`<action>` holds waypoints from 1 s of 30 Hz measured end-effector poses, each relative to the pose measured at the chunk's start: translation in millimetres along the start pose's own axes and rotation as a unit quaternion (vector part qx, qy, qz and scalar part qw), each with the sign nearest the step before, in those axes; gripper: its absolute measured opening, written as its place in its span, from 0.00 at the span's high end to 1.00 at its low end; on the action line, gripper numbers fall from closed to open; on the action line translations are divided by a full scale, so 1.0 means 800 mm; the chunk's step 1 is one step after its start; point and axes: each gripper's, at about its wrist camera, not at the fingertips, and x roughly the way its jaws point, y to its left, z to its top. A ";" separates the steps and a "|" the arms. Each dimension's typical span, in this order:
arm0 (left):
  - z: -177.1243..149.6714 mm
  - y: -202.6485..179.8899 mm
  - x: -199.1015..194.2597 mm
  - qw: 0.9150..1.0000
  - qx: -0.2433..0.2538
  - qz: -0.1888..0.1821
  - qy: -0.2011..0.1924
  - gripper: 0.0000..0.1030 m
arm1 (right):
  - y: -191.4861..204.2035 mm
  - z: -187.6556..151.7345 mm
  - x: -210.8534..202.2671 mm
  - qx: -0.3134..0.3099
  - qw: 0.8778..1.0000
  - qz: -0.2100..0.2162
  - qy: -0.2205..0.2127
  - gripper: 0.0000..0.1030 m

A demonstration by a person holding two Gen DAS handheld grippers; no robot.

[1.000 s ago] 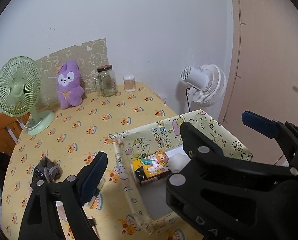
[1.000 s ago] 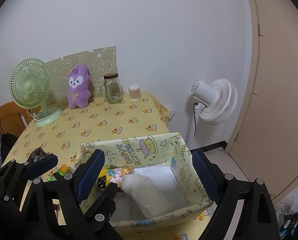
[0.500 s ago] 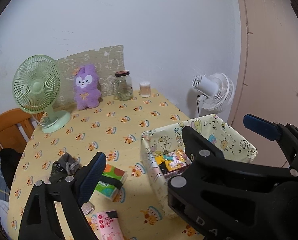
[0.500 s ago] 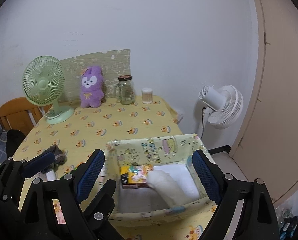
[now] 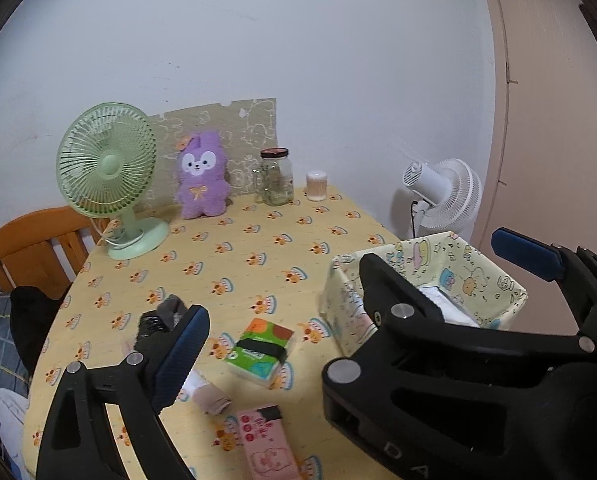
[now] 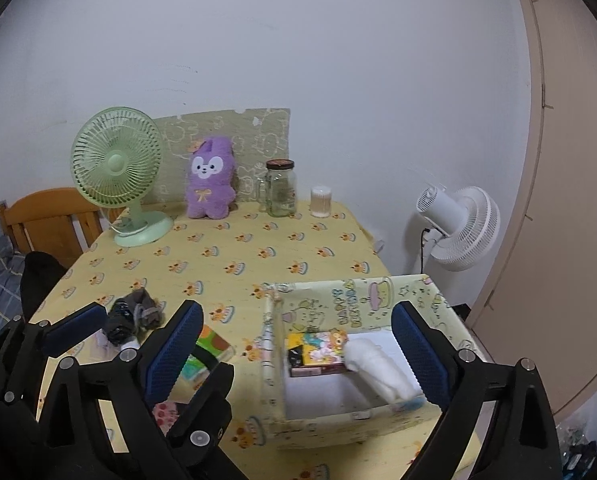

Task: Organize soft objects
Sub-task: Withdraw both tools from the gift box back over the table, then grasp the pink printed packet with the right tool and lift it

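left wrist view: the left hand-held gripper (image 5: 354,304) grasps nothing, its jaws opening over the desk (image 5: 258,236). a green tissue pack (image 5: 260,352) lies flat near the fabric bin (image 5: 494,276), a pink pack (image 5: 264,440) closer in, a beige roll (image 5: 210,396) between them. they look light and squashy; i'd pinch the green pack across its short sides.

right wrist view: the right hand-held gripper (image 6: 298,344) is also empty, jaws opening above the bin, where a white roll (image 6: 378,368) and a cartoon-printed pack (image 6: 318,348) already sit. dark rolled socks (image 6: 134,316) rest left of the bin, soft and easy to grip mid-bundle.
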 end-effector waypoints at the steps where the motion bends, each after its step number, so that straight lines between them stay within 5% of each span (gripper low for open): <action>1: -0.002 0.004 -0.002 1.000 -0.001 0.003 -0.003 0.05 | 0.004 -0.001 -0.001 -0.001 1.000 0.001 -0.003 0.03; 30: -0.084 0.090 0.004 0.998 -0.030 0.050 0.023 0.05 | 0.104 -0.062 0.026 -0.030 0.997 0.067 -0.001 0.02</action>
